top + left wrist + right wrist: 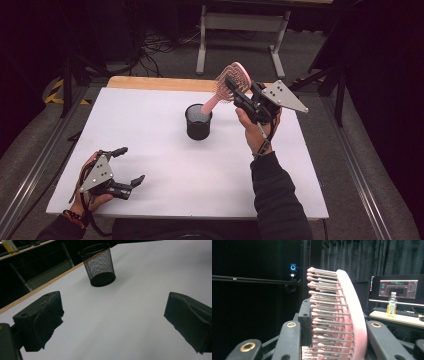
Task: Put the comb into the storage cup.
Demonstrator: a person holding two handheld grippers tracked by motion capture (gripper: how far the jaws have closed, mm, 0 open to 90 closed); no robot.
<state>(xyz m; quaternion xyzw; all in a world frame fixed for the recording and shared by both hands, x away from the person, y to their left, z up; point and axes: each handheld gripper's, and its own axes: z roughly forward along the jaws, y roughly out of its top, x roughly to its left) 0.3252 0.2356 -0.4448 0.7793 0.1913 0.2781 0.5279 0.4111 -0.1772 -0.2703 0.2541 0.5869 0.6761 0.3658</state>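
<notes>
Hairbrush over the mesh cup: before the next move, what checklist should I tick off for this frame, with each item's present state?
1. Right gripper shut on the pink hairbrush head: ok.
2. Handle pointing down toward the black mesh cup: ok, its tip at the rim in the high view.
3. Handle tip inside the cup: cannot tell.
4. Cup upright on the white table: ok.
5. Left gripper open, near the table's front left, apart from the cup: ok.
6. Grip firm enough not to slip on the bristles: cannot tell.
</notes>
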